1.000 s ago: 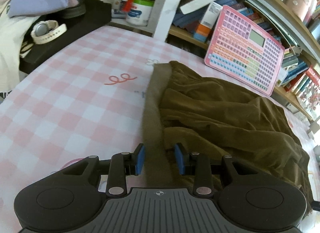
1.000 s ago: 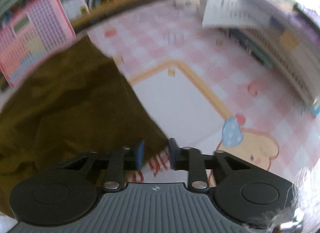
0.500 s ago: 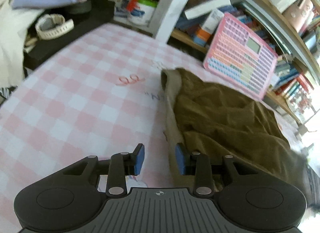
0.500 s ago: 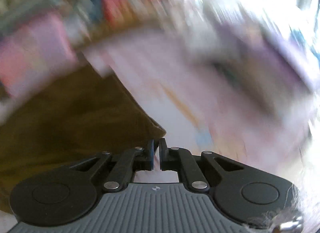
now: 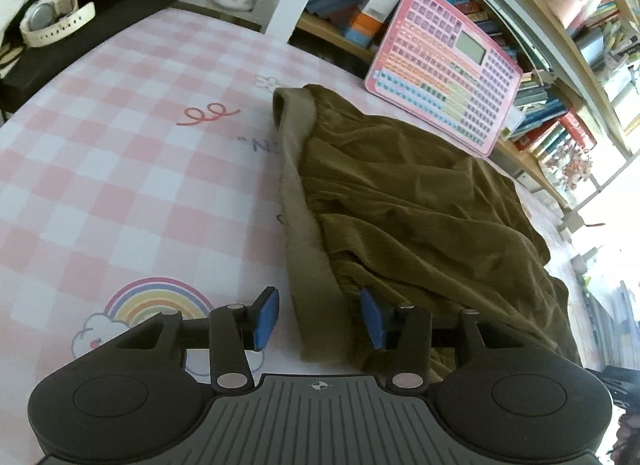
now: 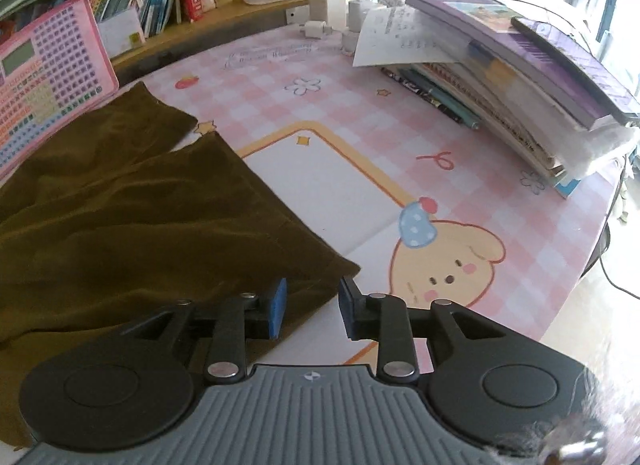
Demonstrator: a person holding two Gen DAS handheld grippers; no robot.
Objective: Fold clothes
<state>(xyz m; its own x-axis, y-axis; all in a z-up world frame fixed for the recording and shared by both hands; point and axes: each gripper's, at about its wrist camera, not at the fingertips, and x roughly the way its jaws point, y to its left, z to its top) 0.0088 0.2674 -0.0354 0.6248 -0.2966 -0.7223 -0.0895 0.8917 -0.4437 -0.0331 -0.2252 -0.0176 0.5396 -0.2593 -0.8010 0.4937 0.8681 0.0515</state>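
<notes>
Brown corduroy: one garment [image 5: 420, 201] lay mid-frame on the checked table [image 5: 120, 169]. Two grippers, left gripper [image 5: 318, 319] and right gripper [image 6: 310, 307], gaped wide, holding nothing. One watch [image 5: 52, 21] showed only left; one book stack [image 6: 520, 77] only right.

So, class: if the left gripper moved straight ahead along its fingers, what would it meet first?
Probably the brown garment's ribbed waistband, already lying between the open left gripper fingers; depth is uncertain.
</notes>
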